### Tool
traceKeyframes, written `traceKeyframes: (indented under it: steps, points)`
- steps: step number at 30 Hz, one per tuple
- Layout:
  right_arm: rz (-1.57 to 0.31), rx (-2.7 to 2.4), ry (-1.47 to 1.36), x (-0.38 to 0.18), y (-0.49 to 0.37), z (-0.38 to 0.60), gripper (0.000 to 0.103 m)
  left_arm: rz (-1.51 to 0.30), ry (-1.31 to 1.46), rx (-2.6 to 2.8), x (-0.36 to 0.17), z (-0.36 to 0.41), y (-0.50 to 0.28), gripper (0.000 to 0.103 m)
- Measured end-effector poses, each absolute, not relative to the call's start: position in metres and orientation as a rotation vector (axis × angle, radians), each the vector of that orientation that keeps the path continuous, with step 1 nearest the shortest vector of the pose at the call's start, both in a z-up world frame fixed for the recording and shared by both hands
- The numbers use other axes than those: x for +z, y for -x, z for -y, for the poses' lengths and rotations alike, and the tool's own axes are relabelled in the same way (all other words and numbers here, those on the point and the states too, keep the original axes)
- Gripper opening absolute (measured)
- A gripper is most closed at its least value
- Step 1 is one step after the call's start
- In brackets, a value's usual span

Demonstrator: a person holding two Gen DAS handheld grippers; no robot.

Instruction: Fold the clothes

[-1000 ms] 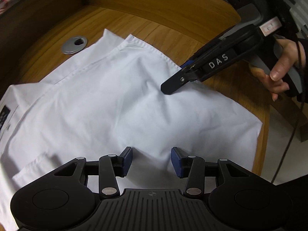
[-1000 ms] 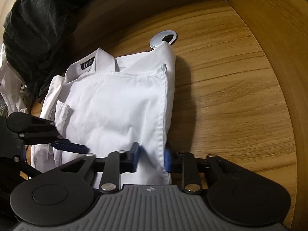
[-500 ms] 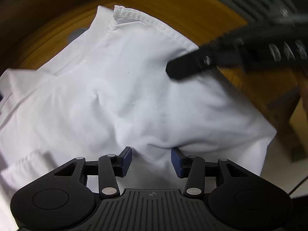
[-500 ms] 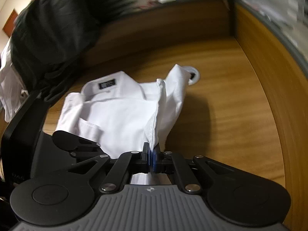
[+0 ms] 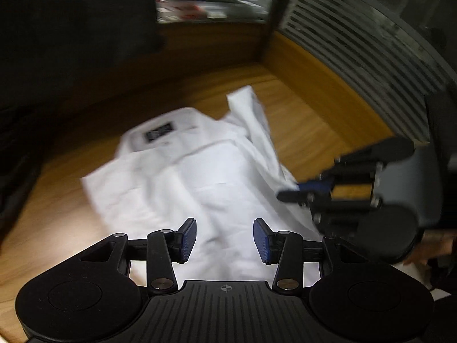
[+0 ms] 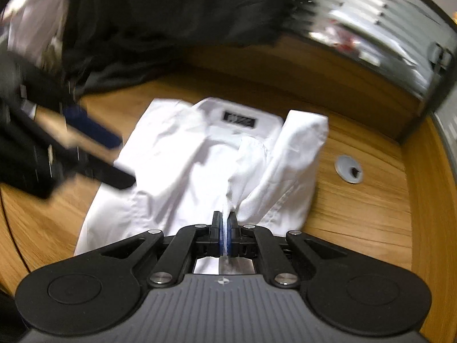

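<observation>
Shirt: one white shirt [image 6: 200, 165] lies on the wooden table [image 6: 357, 214], collar label up.
Progress: sides look folded in; I judge the bottom-to-collar fold is under way, flattening left.
Right gripper [image 6: 225, 234]: fingers pinched on the hem, lifted.
Left gripper [image 5: 225, 240]: fingers apart, holding nothing, above the cloth.
Count: one shirt, two grippers, one cable grommet [image 6: 348, 168].

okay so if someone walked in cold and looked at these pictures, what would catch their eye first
The white shirt, bright in the middle of the wooden desk, its dark collar label at the far end. Next, the right gripper, clamped on a lifted fold of it. The left gripper hangs open above the near cloth.
</observation>
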State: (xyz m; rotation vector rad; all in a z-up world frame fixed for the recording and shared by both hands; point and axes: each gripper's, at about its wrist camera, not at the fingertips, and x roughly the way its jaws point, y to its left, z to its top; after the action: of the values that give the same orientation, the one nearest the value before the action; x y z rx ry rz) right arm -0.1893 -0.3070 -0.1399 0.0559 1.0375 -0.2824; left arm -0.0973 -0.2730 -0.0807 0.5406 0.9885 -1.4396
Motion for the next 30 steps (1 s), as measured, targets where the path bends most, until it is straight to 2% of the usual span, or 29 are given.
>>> traceKeyframes:
  steps: [4, 7, 11, 18, 20, 25, 27, 29, 30]
  points:
    - [-1.092, -0.294, 0.007, -0.173, 0.168, 0.281, 0.004, -0.969, -0.524, -1.439, -0.08, 0.266, 0.078, 0.043]
    - [-1.115, -0.31, 0.013, -0.193, 0.158, 0.266, 0.02, -0.964, -0.528, -1.493, -0.079, 0.283, 0.075, 0.036]
    - [-1.114, -0.366, 0.034, -0.2, 0.156, 0.249, 0.02, -0.989, -0.534, -1.583, -0.09, 0.319, 0.074, 0.028]
    - [-1.074, -0.386, -0.129, -0.165, 0.179, 0.248, 0.023, -1.089, -0.556, -1.668, -0.114, 0.376, 0.08, 0.028]
    - [-1.047, -0.382, -0.183, -0.145, 0.194, 0.248, 0.028, -1.091, -0.571, -1.686, -0.118, 0.387, 0.084, 0.028]
    - [-0.999, -0.427, -0.292, -0.108, 0.229, 0.255, 0.032, -1.091, -0.581, -1.714, -0.127, 0.408, 0.09, 0.028]
    - [-0.999, -0.451, -0.313, -0.099, 0.245, 0.258, 0.039, -1.097, -0.584, -1.715, -0.132, 0.414, 0.092, 0.028]
    - [-1.008, -0.47, -0.318, -0.095, 0.259, 0.262, 0.053, -1.11, -0.588, -1.704, -0.137, 0.418, 0.093, 0.028]
    - [-1.012, -0.479, -0.321, -0.093, 0.266, 0.264, 0.056, -1.118, -0.59, -1.696, -0.139, 0.42, 0.093, 0.028]
